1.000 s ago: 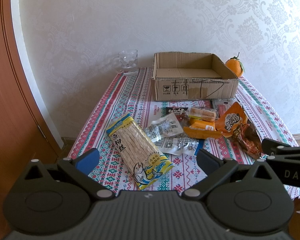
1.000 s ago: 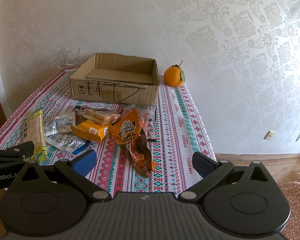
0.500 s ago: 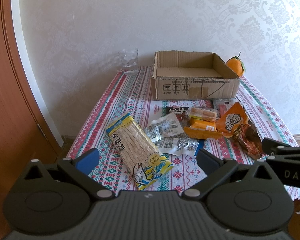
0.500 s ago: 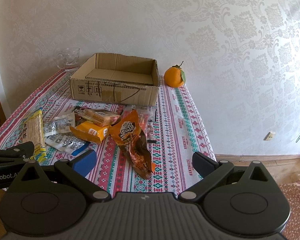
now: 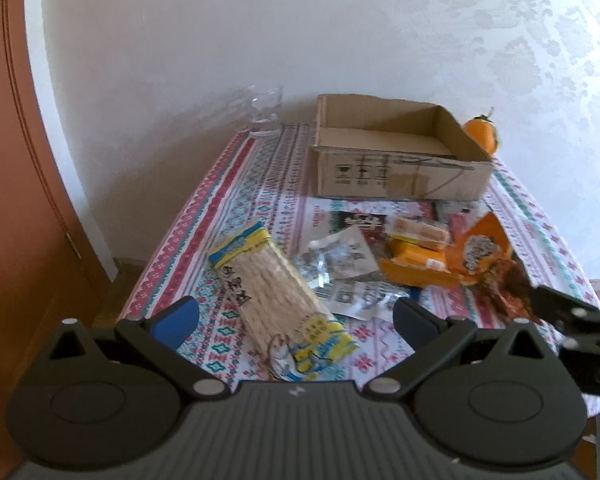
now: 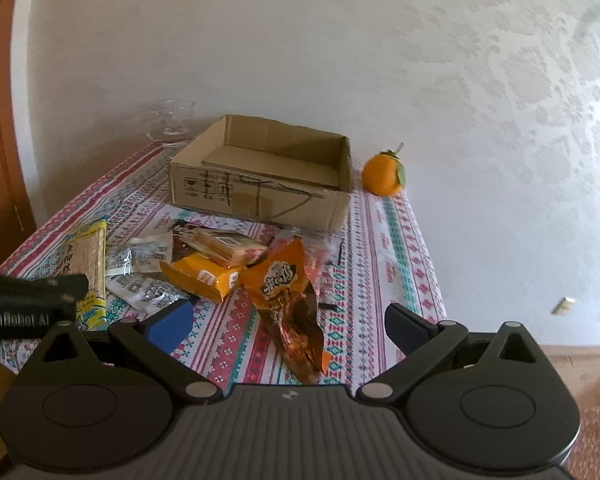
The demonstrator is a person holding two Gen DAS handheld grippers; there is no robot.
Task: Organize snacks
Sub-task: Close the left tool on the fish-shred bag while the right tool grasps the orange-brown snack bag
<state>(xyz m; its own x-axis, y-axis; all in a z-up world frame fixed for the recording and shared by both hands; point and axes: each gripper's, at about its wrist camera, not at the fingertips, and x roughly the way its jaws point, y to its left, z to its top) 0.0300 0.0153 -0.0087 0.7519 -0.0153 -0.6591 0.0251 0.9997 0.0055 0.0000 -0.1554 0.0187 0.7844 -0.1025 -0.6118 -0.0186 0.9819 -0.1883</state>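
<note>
Several snack packets lie in a heap on the patterned tablecloth in front of an empty cardboard box point(image 5: 396, 160) point(image 6: 268, 176). A long yellow fish-strip packet point(image 5: 276, 292) point(image 6: 86, 268) lies at the near left. Clear foil packets point(image 5: 336, 264), a yellow packet point(image 6: 204, 276), a wafer pack point(image 6: 224, 246) and an orange chip bag point(image 6: 280, 276) sit mid-table, with a brown-red packet point(image 6: 296, 328) nearest. My left gripper point(image 5: 296, 320) hovers open over the fish-strip packet. My right gripper point(image 6: 288, 324) hovers open over the brown-red packet. Neither holds anything.
A glass jug point(image 5: 262, 116) point(image 6: 172, 122) stands at the back left by the wall. An orange fruit point(image 5: 482, 134) point(image 6: 384, 174) sits right of the box. A wooden door point(image 5: 16, 200) is at the left; the table's right edge drops to the floor point(image 6: 580, 360).
Both grippers have moved forward and tilted, so the table looks closer and the views are blurred. Both stay open; no snack has moved.
</note>
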